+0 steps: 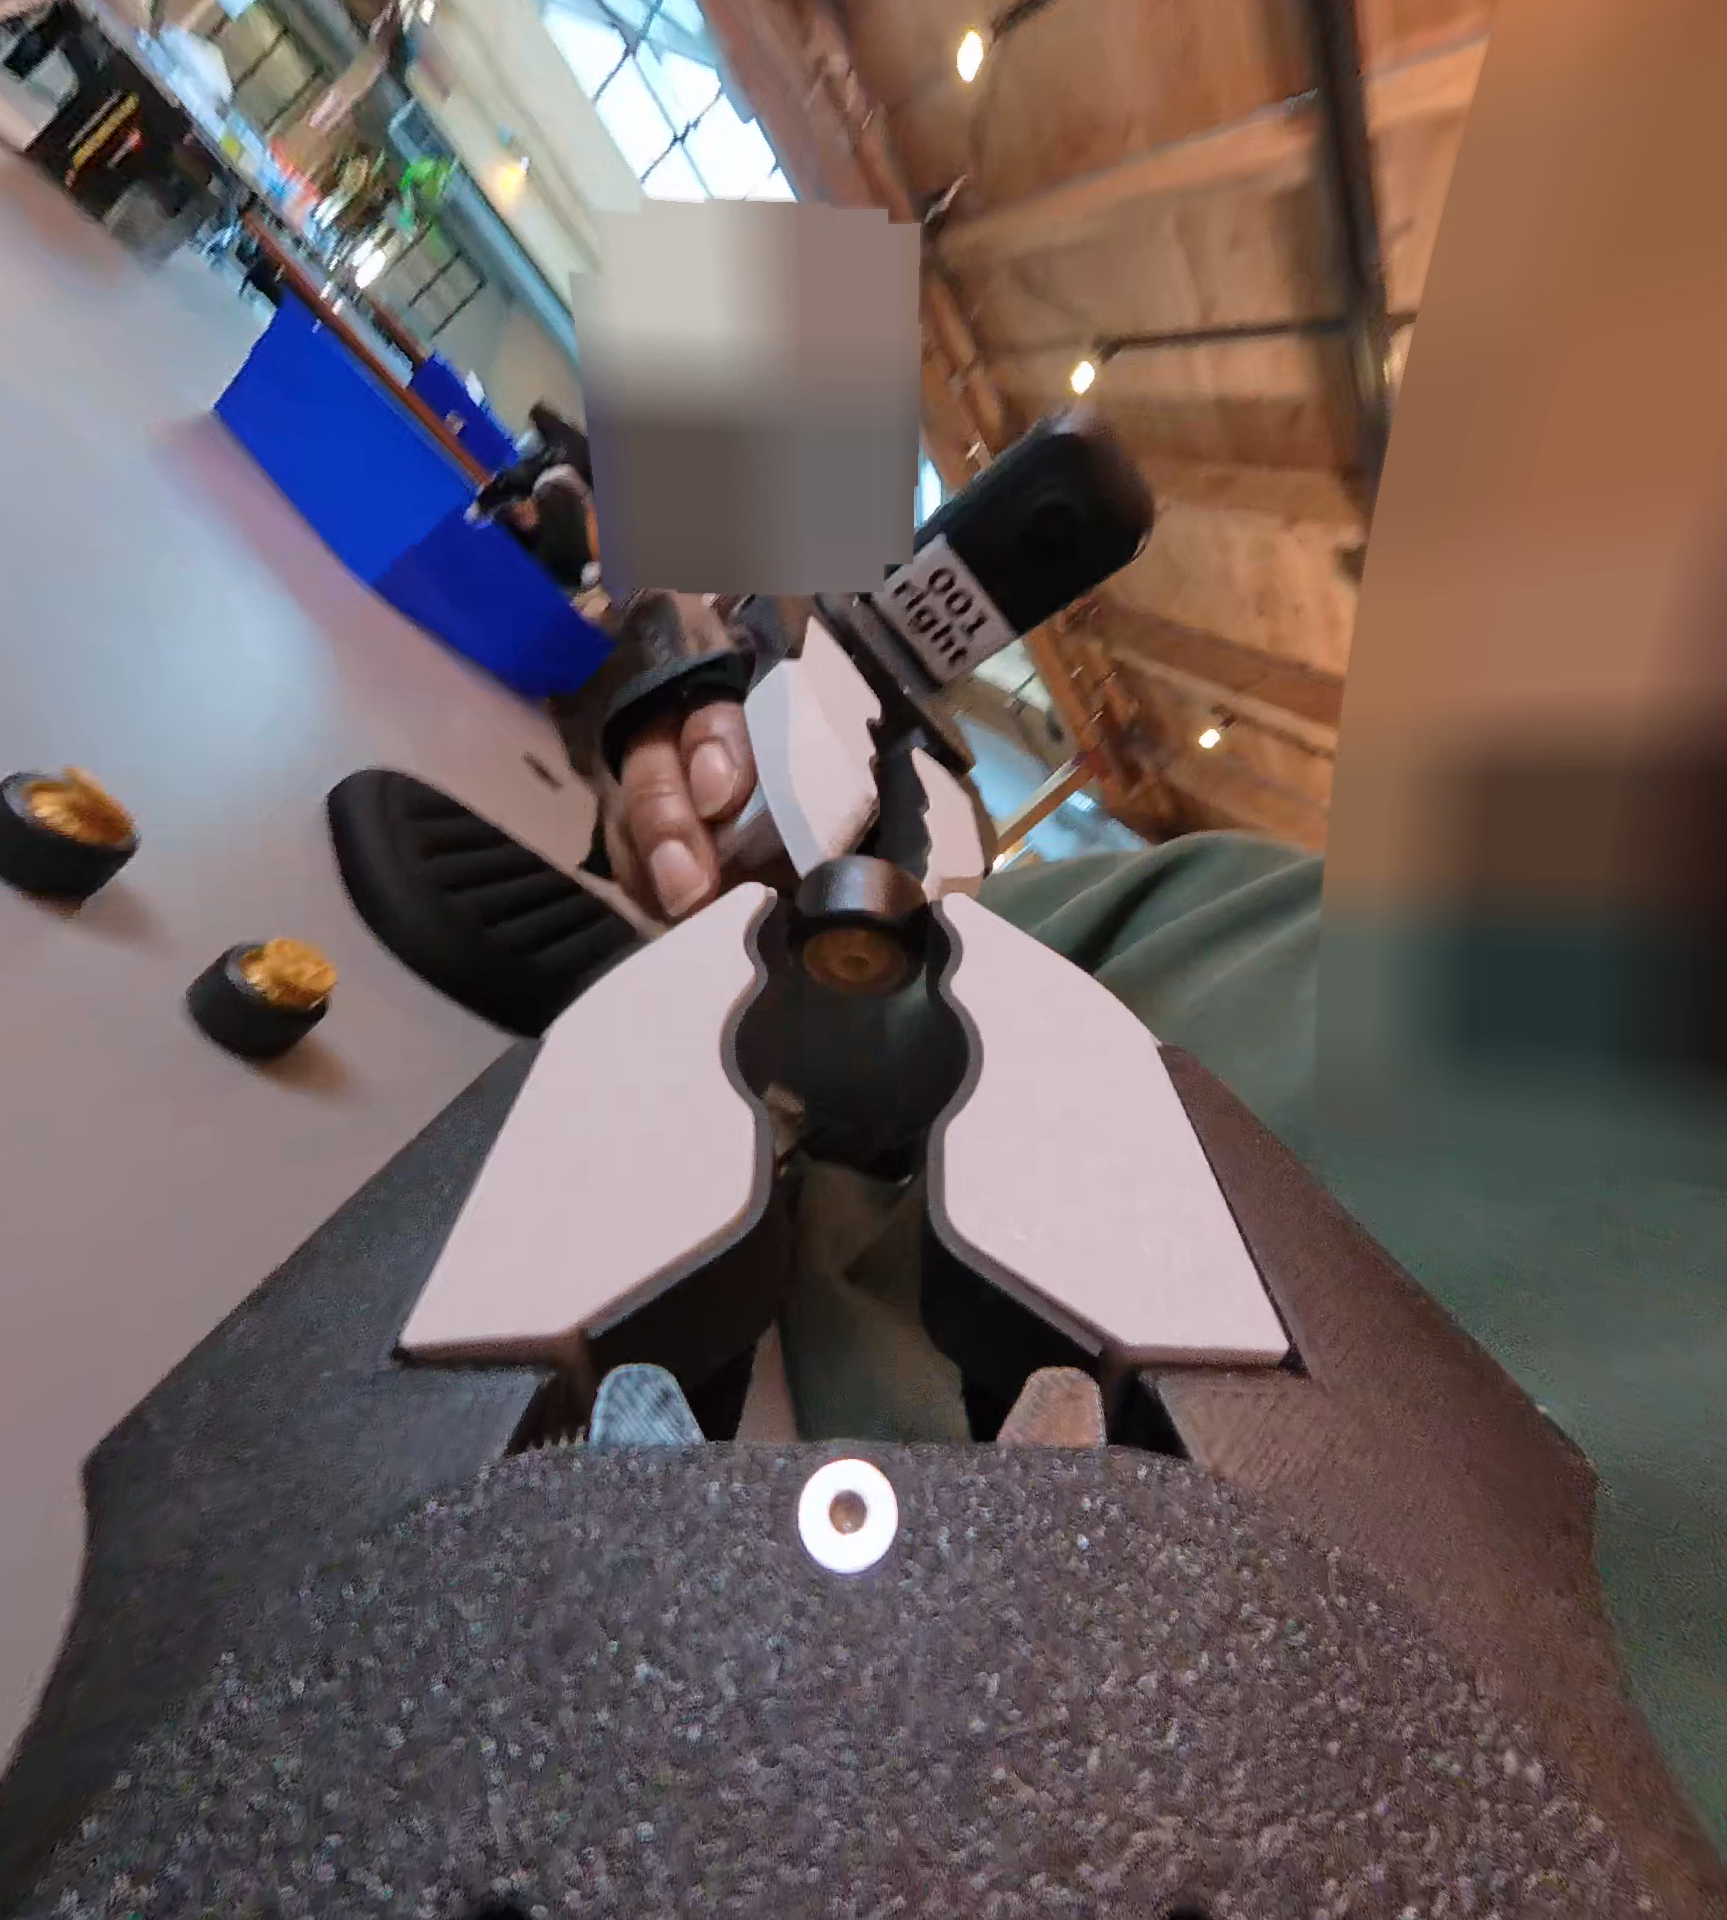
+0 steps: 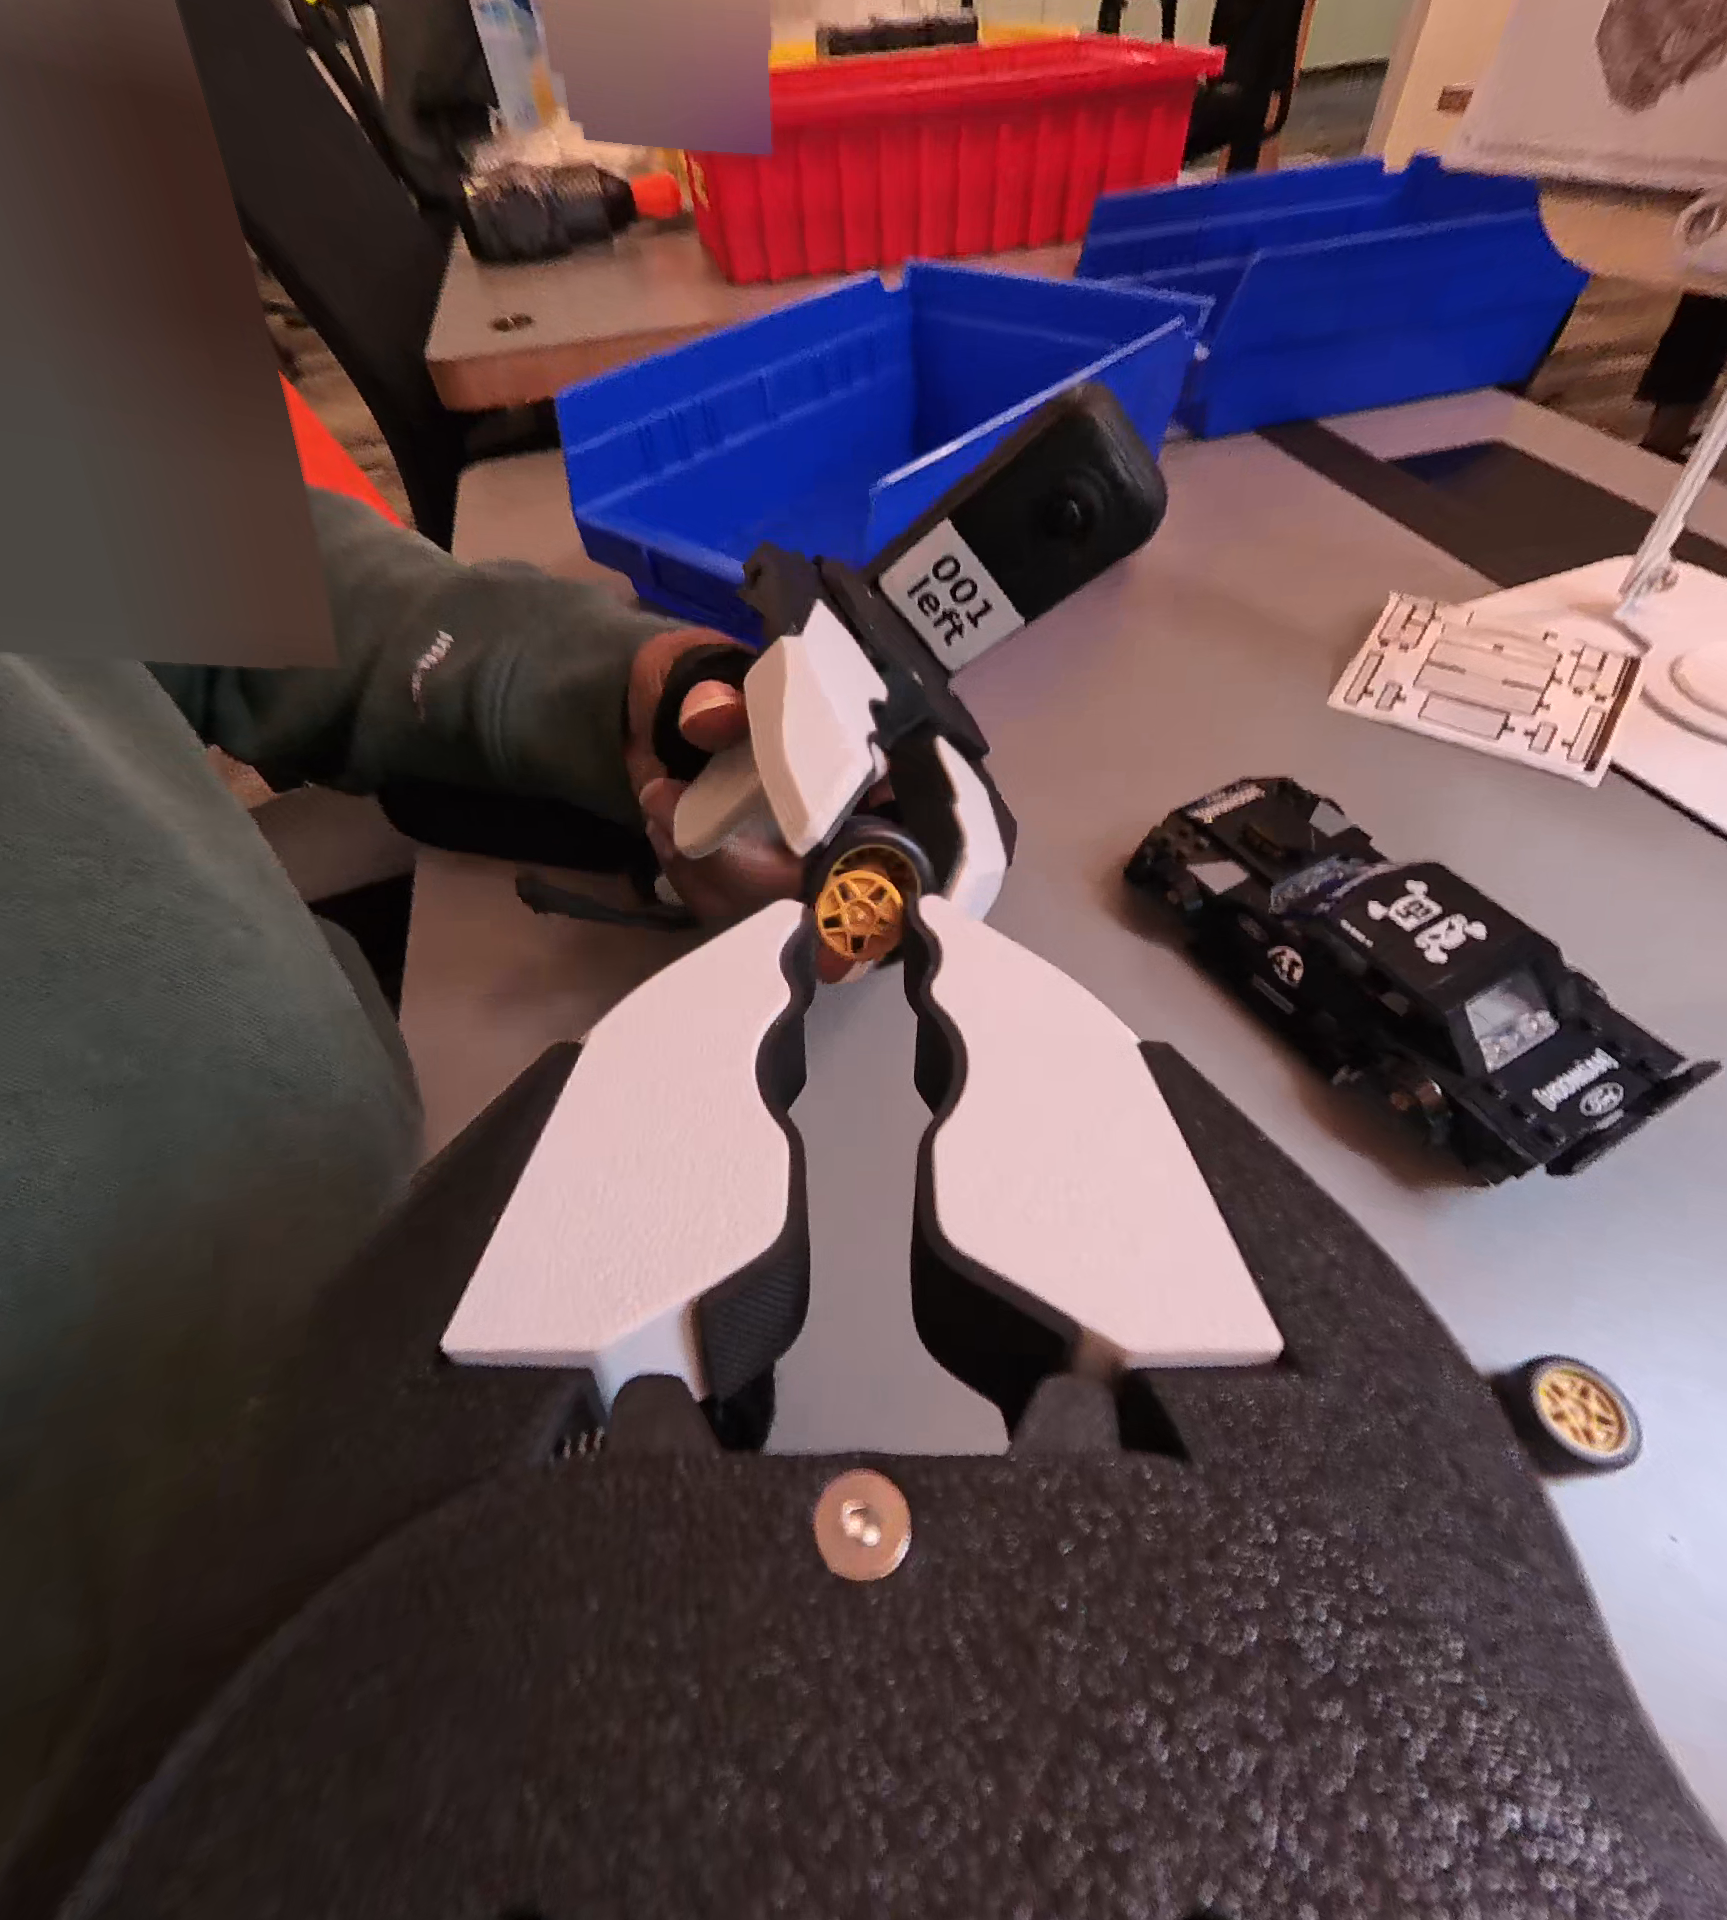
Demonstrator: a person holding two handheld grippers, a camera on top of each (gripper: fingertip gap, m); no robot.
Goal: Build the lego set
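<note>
Presently the grey tabletop point(image 2: 1254, 665) fills the right half of the right wrist view, with two blue plastic bins point(image 2: 838, 416) at upper centre and a red ribbed crate point(image 2: 942, 156) behind them. A black brick-built lego car point(image 2: 1410, 977), wheels not fitted, lies at centre right, well apart from both tools. A white sticker sheet point(image 2: 1482, 686) sits beyond it. The left gripper point(image 1: 851, 956) has its fingers nearly together, clamped on a small black tyre with a gold hub point(image 1: 848, 951), held above the table at frame centre. The right gripper point(image 2: 859, 935) meets that same wheel tip to tip; whether it grips it I cannot tell. One loose gold-rimmed wheel point(image 2: 1574, 1413) rests lower right; two more black wheels point(image 1: 48, 831) lie at centre left of the left wrist view.
</note>
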